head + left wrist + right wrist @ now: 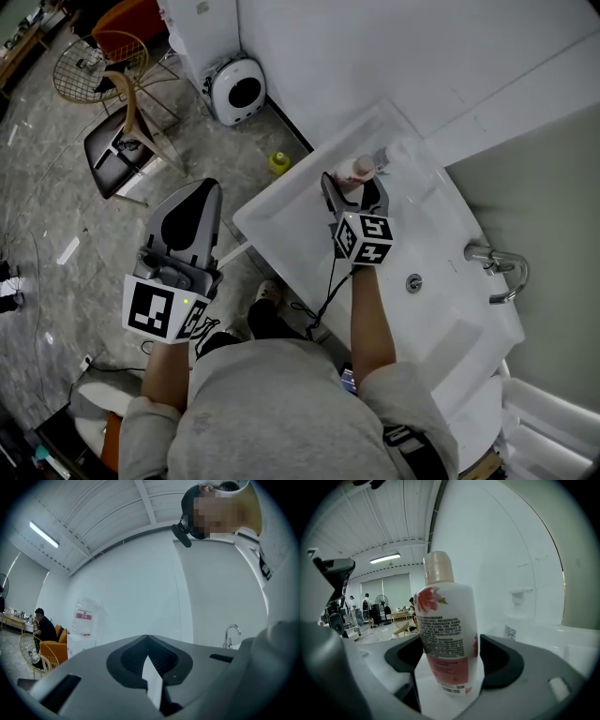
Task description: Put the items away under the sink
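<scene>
The right gripper (354,185) reaches over the white washbasin (441,234) toward its far corner, where a white bottle (356,169) stands upright on the basin's flat rim. In the right gripper view the bottle (447,630), with a pale pink cap, a red flower print and a red lower label, sits squarely between the jaws of the right gripper (452,660). These jaws stand wide. A gap shows between the left pad and the bottle's side, while the right pad lies close against it, so the bottle is framed, not squeezed. Just to the right of the bottle, near the wall, stands a clear pump dispenser (516,611), also seen beside the bottle in the head view (398,153). The basin's drain (413,282) lies near the person, and the chrome faucet (497,269) is at the right rim. The left gripper (200,194) is held out over the floor to the left of the basin, well apart from the bottle. Its jaws are closed tip to tip with nothing between them, as the left gripper view (147,638) shows. On the grey floor beyond it lie a small yellow object (279,162) near the wall, a round white device (236,91) and a wire chair (92,58) farther left.
</scene>
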The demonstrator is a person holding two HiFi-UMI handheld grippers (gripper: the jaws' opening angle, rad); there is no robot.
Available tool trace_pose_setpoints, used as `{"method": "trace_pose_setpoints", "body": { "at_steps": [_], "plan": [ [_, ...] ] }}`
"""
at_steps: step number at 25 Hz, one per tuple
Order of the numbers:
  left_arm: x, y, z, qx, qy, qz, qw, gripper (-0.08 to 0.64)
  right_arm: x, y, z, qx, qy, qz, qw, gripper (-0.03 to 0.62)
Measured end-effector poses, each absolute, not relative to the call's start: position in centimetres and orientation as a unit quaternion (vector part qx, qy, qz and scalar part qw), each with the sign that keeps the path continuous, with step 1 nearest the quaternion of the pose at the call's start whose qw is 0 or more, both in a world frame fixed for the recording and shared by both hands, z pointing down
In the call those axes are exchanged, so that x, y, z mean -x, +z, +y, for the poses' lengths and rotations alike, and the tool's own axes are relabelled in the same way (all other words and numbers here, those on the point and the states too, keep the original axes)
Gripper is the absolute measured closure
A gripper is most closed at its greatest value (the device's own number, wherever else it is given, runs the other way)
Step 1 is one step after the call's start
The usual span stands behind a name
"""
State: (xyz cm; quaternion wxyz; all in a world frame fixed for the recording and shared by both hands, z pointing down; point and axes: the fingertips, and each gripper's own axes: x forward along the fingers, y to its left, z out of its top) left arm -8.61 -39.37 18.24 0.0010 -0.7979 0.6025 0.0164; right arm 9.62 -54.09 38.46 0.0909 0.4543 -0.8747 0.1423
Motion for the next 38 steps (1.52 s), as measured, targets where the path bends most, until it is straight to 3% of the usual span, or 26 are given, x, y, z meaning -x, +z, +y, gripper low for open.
{"method": "trace_pose_setpoints", "body": {
  "at_steps": [7,38],
  "plan": [
    [9.2,18.0,-38.2,0.796,0.018,0.605,0.008,0.552,-9.8,38.5,-53.6,-0.467,0.135,-0.868,0.1,0.241],
    [16.8,13.9,-21.9,0.817,0.058,0.573,0.039,0.552,-3.0,24.3,-32.2,-0.471,0.067,-0.879,-0.004,0.242]
  ]
}}
